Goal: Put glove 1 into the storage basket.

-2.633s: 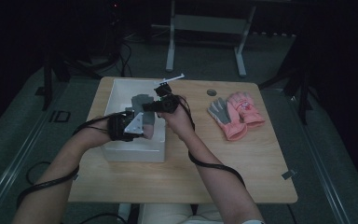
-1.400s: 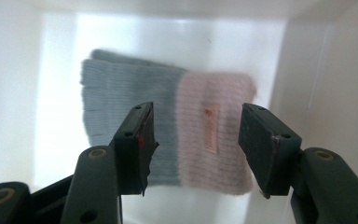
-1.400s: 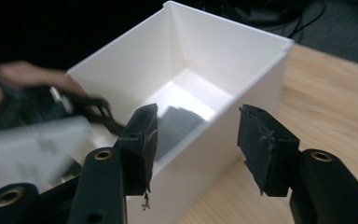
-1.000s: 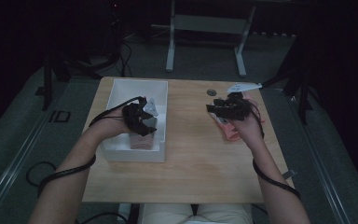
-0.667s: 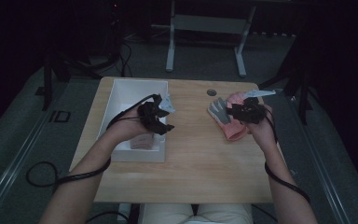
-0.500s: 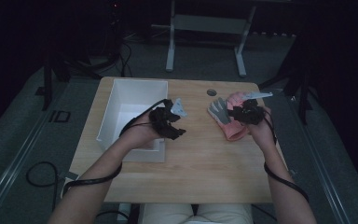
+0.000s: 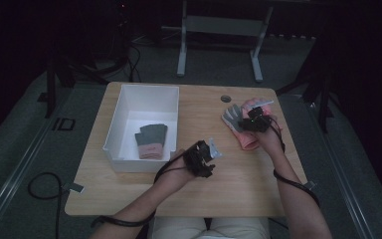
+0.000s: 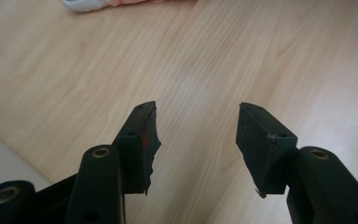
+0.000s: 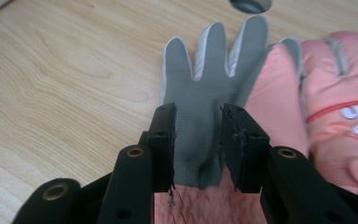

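At the right of the high view, the right gripper [image 9: 198,140] has just been closing, its jaws pinching a bunched fold of the grey-palmed glove [image 9: 209,93] lying beside a pink glove [image 9: 345,116] on the table [image 7: 238,184]. At lower centre, the left gripper [image 8: 196,140] is spread over bare wood.

Bare table [image 7: 238,169] lies between box [image 7: 114,134] and gloves [image 7: 241,127].

Right tongs [image 7: 252,121] on pink glove [image 7: 243,130]; grey-pink glove [image 7: 150,141] in white box [image 7: 113,133].
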A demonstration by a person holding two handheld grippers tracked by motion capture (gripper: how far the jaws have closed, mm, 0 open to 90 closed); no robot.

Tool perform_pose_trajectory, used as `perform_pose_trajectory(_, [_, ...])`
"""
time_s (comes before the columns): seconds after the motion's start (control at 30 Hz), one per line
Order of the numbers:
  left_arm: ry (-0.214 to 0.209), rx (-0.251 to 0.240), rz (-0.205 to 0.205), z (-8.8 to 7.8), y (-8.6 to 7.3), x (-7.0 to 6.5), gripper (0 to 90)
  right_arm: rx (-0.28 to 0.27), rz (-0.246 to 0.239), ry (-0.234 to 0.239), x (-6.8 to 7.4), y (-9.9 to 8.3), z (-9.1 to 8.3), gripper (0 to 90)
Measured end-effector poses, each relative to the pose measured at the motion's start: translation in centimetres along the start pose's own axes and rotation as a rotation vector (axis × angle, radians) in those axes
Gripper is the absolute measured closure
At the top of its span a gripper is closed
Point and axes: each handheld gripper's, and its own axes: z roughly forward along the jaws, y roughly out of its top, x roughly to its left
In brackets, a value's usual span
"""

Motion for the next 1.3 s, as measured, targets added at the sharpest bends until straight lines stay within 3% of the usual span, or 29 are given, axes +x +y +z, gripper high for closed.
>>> perform_pose_trajectory(0.2, [-0.067,-0.020,-0.052,1.4,-1.6,-1.4,47.8,0.053,-0.005,-0.031,0.0,-0.3,2.1,64.5])
perform_pose_trajectory(0.37, [-0.094,-0.031,-0.078,1.8,-2.9,-2.4,47.6,0.073,-0.019,-0.058,0.4,-0.3,2.6,65.1])
perform_pose_trajectory(0.4, [-0.113,-0.058,-0.112,2.2,-3.7,-3.1,47.4,0.103,-0.009,-0.068,0.7,-0.3,3.0,73.2])
perform_pose_trajectory(0.5, [-0.099,-0.066,-0.118,2.5,-4.1,-3.5,47.3,0.114,-0.009,-0.081,0.9,-0.3,3.1,77.3])
perform_pose_trajectory(0.53, [-0.099,-0.066,-0.118,2.5,-4.1,-3.5,47.3,0.120,0.000,-0.086,1.0,-0.2,3.1,77.3])
perform_pose_trajectory(0.6, [-0.088,-0.043,-0.110,3.0,-4.6,-3.9,46.4,0.126,0.041,-0.106,1.1,0.0,3.1,85.6])
perform_pose_trajectory(0.73, [-0.069,-0.069,-0.131,2.9,-5.2,-4.3,45.3,0.128,0.054,-0.111,1.5,0.3,2.3,87.1])
perform_pose_trajectory(0.77, [-0.069,-0.069,-0.131,2.9,-5.2,-4.3,45.3,0.127,0.050,-0.108,1.7,0.4,1.9,87.1])
perform_pose_trajectory(0.83, [-0.052,-0.096,-0.132,2.6,-5.8,-4.6,39.8,0.072,0.083,-0.089,2.5,0.7,-0.4,87.4])
perform_pose_trajectory(0.87, [-0.052,-0.096,-0.132,2.6,-5.8,-4.6,36.3,0.072,0.083,-0.089,2.5,0.7,-0.4,87.4])
perform_pose_trajectory(0.9, [-0.061,-0.109,-0.154,2.6,-6.1,-4.5,32.2,0.019,0.112,-0.071,3.2,0.8,-2.4,87.5])
perform_pose_trajectory(1.07, [-0.054,-0.160,-0.169,2.2,-6.5,-4.2,14.9,-0.088,0.189,-0.036,6.2,0.4,-7.3,87.4])
perform_pose_trajectory(1.17, [-0.031,-0.205,-0.172,1.9,-6.6,-4.3,10.7,-0.109,0.211,-0.057,8.4,-0.3,-9.4,87.4])
perform_pose_trajectory(1.3, [-0.040,-0.201,-0.172,2.2,-6.8,-4.5,1.4,-0.118,0.219,-0.089,10.7,-1.2,-10.8,87.4])
